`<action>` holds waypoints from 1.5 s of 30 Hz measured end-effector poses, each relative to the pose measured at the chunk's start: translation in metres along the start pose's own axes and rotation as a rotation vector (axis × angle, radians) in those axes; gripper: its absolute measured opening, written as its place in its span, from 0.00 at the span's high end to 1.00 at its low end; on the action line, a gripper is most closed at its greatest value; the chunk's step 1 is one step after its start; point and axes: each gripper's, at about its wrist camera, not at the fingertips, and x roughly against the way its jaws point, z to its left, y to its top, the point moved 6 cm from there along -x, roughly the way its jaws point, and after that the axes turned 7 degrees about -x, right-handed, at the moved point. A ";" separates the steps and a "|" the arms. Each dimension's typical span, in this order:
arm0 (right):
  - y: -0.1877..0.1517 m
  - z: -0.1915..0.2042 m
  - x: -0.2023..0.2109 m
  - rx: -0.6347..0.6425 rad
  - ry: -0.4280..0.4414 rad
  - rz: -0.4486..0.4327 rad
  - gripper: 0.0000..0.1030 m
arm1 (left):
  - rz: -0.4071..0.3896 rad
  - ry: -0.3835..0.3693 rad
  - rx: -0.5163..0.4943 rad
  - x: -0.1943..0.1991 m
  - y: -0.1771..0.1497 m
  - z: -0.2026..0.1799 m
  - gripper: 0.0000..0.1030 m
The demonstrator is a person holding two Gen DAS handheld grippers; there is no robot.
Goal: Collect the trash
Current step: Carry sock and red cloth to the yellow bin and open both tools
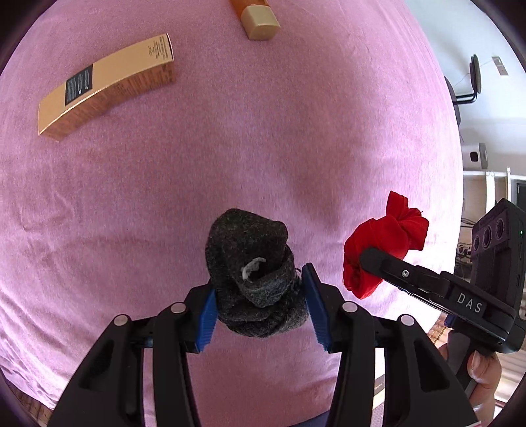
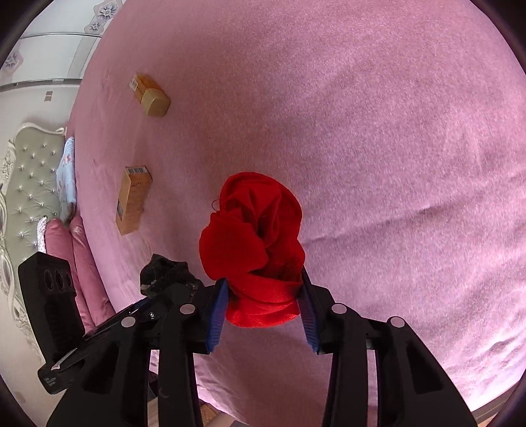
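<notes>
Two hand-held grippers hang side by side above a bed covered with a pink blanket [image 1: 263,147]. The left gripper [image 1: 259,305] is clenched on a rolled dark grey sock [image 1: 253,266], its blue pads pressing both sides. The right gripper [image 2: 263,310] grips a bunched red cloth [image 2: 253,236], possibly also a sock. Both bundles look lifted off the blanket. Farther away on the blanket lie a long tan cardboard box [image 1: 105,85] and an orange bottle with a beige cap [image 1: 258,19], well apart from both grippers
</notes>
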 end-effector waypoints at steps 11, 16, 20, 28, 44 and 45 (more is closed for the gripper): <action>-0.093 -0.039 0.025 -0.015 0.011 -0.040 0.62 | 0.034 -0.017 -0.104 -0.005 -0.072 -0.052 0.53; -0.127 -0.056 0.035 -0.039 0.022 -0.076 0.62 | 0.035 -0.014 -0.168 -0.014 -0.095 -0.084 0.53; -0.155 -0.074 0.042 -0.083 0.037 -0.117 0.62 | 0.047 -0.019 -0.225 -0.014 -0.116 -0.094 0.53; -0.198 -0.118 0.058 -0.171 0.058 -0.171 0.62 | 0.081 -0.020 -0.338 -0.025 -0.156 -0.137 0.53; -0.231 -0.253 0.148 -0.313 0.106 -0.333 0.62 | 0.129 -0.006 -0.524 -0.055 -0.227 -0.260 0.53; -0.233 -0.267 0.156 -0.326 0.109 -0.345 0.62 | 0.135 -0.005 -0.538 -0.057 -0.235 -0.265 0.53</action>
